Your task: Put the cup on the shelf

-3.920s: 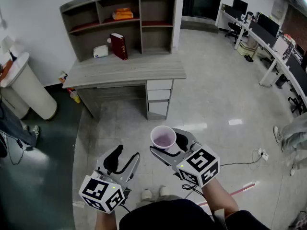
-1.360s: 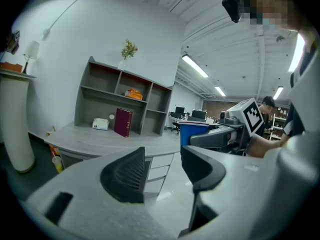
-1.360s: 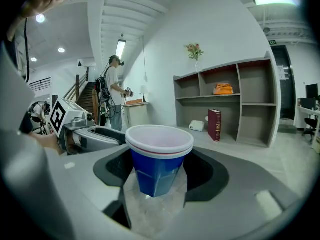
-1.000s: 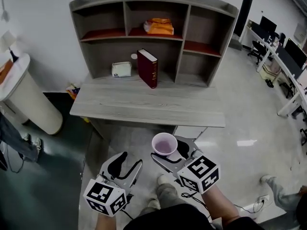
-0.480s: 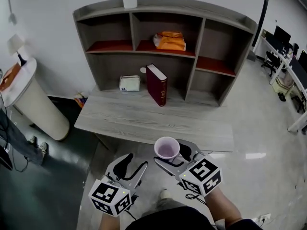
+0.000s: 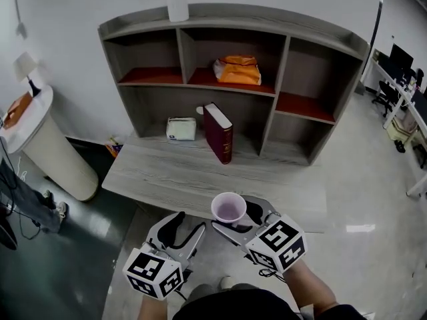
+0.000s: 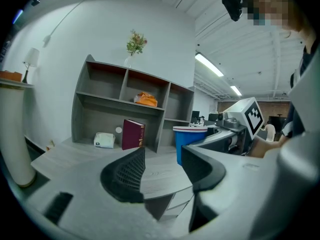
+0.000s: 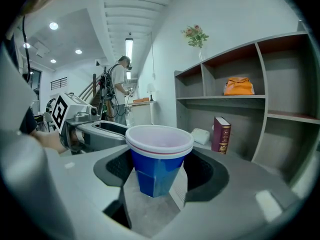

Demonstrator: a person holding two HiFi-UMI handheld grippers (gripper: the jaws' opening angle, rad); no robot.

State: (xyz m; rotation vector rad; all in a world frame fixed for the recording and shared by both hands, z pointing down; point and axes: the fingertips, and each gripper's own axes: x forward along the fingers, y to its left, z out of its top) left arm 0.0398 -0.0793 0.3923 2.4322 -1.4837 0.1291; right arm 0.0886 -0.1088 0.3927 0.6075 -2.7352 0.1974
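A blue cup with a white rim [image 6: 229, 209] stands upright between the jaws of my right gripper [image 6: 239, 216], which is shut on it just in front of the grey desk [image 6: 173, 179]. From the right gripper view, the cup [image 8: 159, 159] fills the gap between the pads of that gripper [image 8: 160, 173]. My left gripper [image 6: 181, 229] hangs to the left of it, open and empty. The left gripper view shows its own jaws [image 7: 162, 169] apart, with the cup [image 7: 189, 143] off to the right. Behind the desk rises the grey shelf [image 6: 280, 31] with open compartments.
On the desk under the shelf stand a dark red book [image 6: 219, 133] and a small white box [image 6: 181, 129]. An orange bundle [image 6: 237, 71] lies in the middle upper compartment. A vase [image 6: 177, 5] sits on the shelf's top. A white round bin [image 6: 47, 152] stands at the left.
The desk and shelf have come closer and fill more of the view. Both grippers have moved forward toward the desk's front edge. The cup stays in the right gripper.
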